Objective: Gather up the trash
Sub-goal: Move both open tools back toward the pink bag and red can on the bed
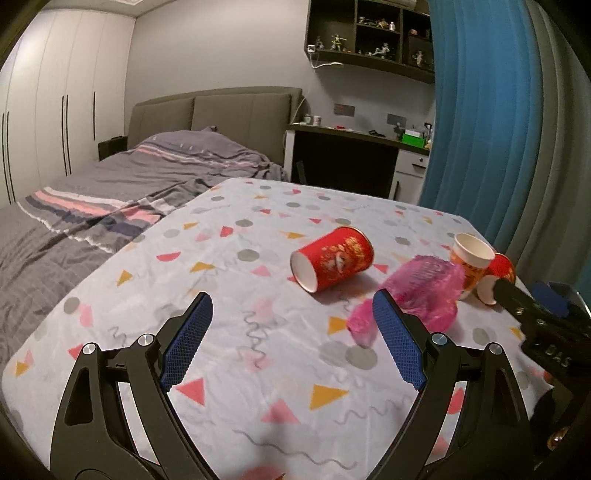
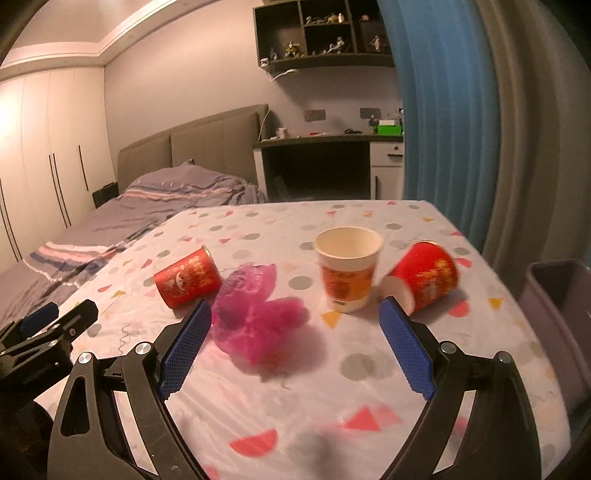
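Observation:
On the patterned tablecloth (image 1: pixel 229 280) lie a tipped red paper cup (image 1: pixel 332 264) (image 2: pixel 187 277), a crumpled pink plastic bag (image 1: pixel 421 291) (image 2: pixel 255 317), an upright white and orange cup (image 1: pixel 471 264) (image 2: pixel 348 267) and a second tipped red cup (image 1: pixel 498 277) (image 2: pixel 424 275). My left gripper (image 1: pixel 291 306) is open over bare cloth, short of the first red cup and the bag. My right gripper (image 2: pixel 295 314) is open too, with the bag and the upright cup just beyond its blue pads. Each gripper shows at the edge of the other's view: right gripper (image 1: pixel 506 288), left gripper (image 2: pixel 88 308).
A grey bin (image 2: pixel 554 295) stands off the table's right edge. A bed (image 1: pixel 110 192) adjoins the table on the left. Behind are a desk (image 1: pixel 351 155), wall shelves (image 1: pixel 369 33), a blue curtain (image 1: pixel 487 118) and white wardrobes (image 1: pixel 55 103).

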`<state>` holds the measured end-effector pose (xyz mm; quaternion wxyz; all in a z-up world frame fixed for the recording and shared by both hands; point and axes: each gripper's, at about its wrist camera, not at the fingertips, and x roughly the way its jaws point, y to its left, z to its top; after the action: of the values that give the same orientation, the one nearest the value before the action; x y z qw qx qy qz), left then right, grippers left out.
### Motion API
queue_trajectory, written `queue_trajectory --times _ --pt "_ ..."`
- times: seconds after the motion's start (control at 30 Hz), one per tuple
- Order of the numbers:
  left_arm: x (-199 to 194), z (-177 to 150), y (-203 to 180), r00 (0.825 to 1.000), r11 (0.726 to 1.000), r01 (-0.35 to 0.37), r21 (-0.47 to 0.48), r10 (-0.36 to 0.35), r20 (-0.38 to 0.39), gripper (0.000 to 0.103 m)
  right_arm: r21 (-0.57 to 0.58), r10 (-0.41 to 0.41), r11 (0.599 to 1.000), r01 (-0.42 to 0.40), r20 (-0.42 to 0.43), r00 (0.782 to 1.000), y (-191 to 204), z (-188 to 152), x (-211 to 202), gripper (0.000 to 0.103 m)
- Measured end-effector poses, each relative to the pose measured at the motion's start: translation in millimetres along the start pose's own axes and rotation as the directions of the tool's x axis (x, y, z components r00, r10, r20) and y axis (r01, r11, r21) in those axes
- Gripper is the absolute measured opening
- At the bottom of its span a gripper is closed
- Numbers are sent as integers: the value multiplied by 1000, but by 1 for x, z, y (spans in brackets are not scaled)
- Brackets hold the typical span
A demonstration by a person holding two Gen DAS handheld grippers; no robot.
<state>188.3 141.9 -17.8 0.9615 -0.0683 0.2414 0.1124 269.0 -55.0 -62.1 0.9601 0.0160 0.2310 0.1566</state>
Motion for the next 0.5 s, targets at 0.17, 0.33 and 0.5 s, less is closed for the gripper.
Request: queue_trajectory --times 0.17,0.33,0.5 --pt "6 7 9 1000 1000 15 -2 -15 -11 90 -15 6 1000 -7 -35 999 14 4 27 86" --pt "12 14 14 1000 1000 21 -8 -21 -8 92 -12 18 1000 -20 -89 996 21 4 50 77" --pt "22 18 11 999 999 38 14 -38 -13 93 -26 27 999 -31 -143 989 25 1 67 55"
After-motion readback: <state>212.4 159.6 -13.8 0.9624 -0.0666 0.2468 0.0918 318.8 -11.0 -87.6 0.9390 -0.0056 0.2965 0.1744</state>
